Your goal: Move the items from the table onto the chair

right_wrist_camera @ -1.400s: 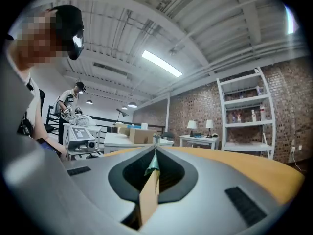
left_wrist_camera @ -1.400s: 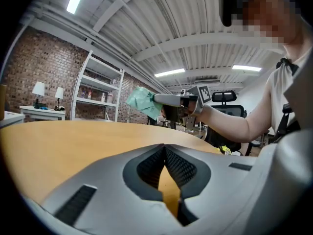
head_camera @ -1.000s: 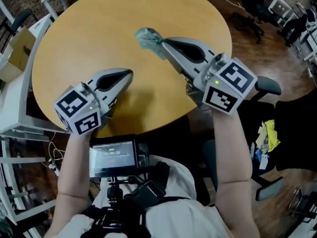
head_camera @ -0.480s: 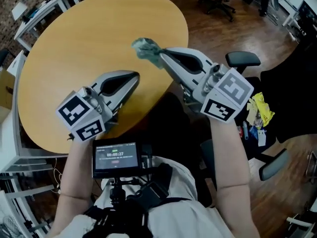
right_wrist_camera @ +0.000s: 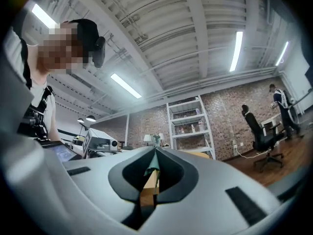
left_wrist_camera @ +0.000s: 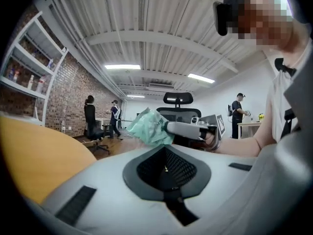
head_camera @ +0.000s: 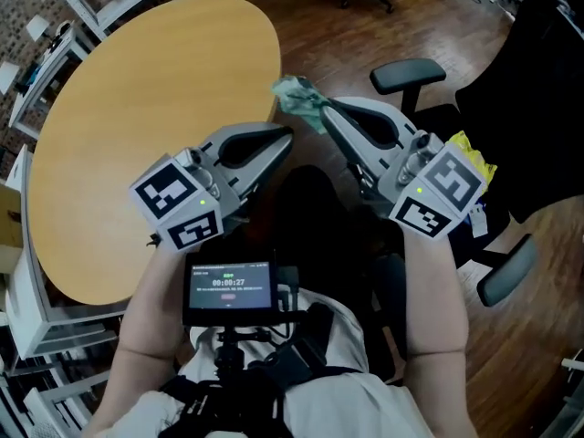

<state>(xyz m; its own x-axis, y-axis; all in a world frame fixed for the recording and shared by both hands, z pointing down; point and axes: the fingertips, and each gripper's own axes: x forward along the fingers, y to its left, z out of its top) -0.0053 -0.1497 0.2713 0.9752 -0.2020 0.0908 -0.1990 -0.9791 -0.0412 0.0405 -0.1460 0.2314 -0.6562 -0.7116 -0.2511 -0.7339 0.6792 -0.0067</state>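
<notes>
Holds green packet (head_camera: 297, 95) in clamped right gripper (head_camera: 318, 115) jaws, off bench (head_camera: 137, 117), short of chair (head_camera: 411, 73); left gripper (head_camera: 285, 137) jaws closed, empty.

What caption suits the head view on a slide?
Right gripper pinches a crumpled green packet just beyond the round table, near a black chair; left gripper shut, empty.

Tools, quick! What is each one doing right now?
Left tool: shut, empty.
Right tool: shut on a crumpled pale green plastic wrapper.
</notes>
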